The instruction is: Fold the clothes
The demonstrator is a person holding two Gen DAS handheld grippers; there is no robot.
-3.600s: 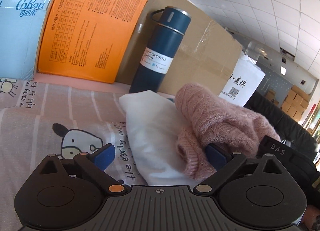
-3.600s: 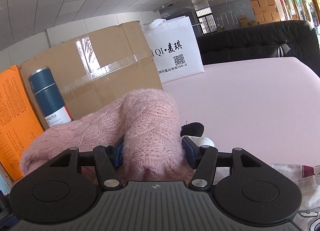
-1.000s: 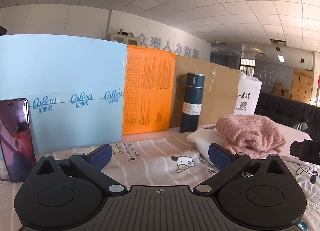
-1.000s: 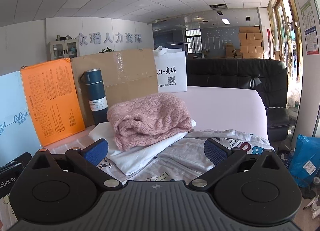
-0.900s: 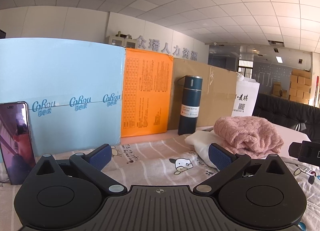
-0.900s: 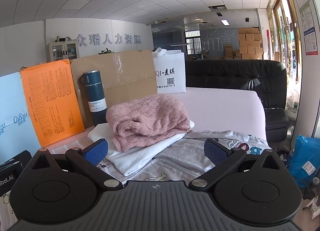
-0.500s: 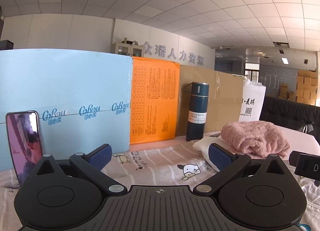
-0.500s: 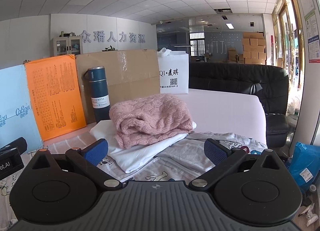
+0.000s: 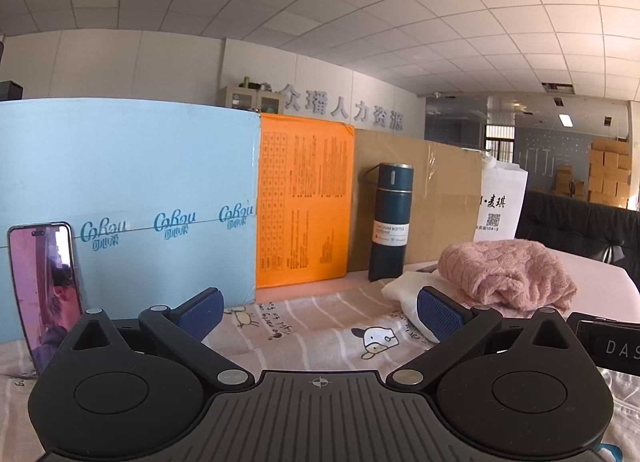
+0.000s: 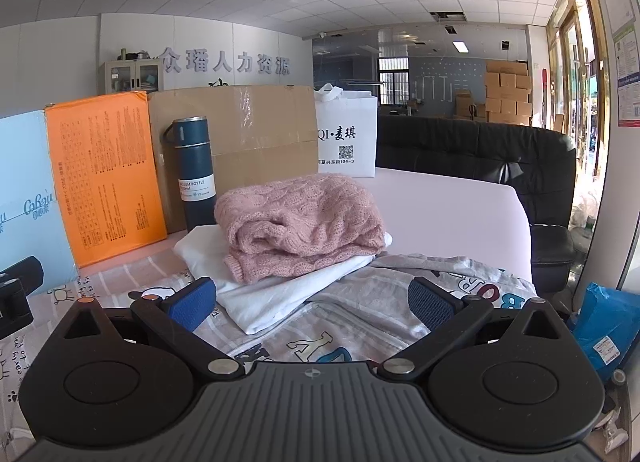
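On my left wrist feed, the left gripper (image 9: 320, 312) stands with its jaws spread wide. Its blue pads (image 9: 438, 313) hold nothing and touch nothing; between them I see only the striped cartoon-print cloth (image 9: 316, 326) lying flat on the table.

On my right wrist feed, the right gripper (image 10: 312, 300) is likewise spread to full width, empty, with no contact at either pad (image 10: 190, 302). It hangs above a grey garment with coloured letters (image 10: 372, 302), which lies spread on the table in front of it.

Position of the task items:
- The pink knit sweater (image 10: 300, 221) lies folded on top of a folded white garment (image 10: 280, 290). Together they form one stack.
- The stack sits ahead of the right gripper, slightly left of centre, clear of both pads.
- In the left view the same pink knit sweater (image 9: 504, 276) appears to the right, beyond the right-hand pad and apart from it.

Background items:
- A dark blue vacuum bottle (image 10: 194, 169) stands upright just behind the stack.
- Behind the bottle stands a cardboard box (image 10: 256, 133), flanked by an orange box (image 10: 108, 177) and a white bag (image 10: 348, 137).
- A light blue panel (image 9: 128, 197) stands at the left, with a phone (image 9: 46, 286) leaning upright against it.
- Part of the right gripper's black body (image 9: 608, 346) shows at the right edge of the left view.
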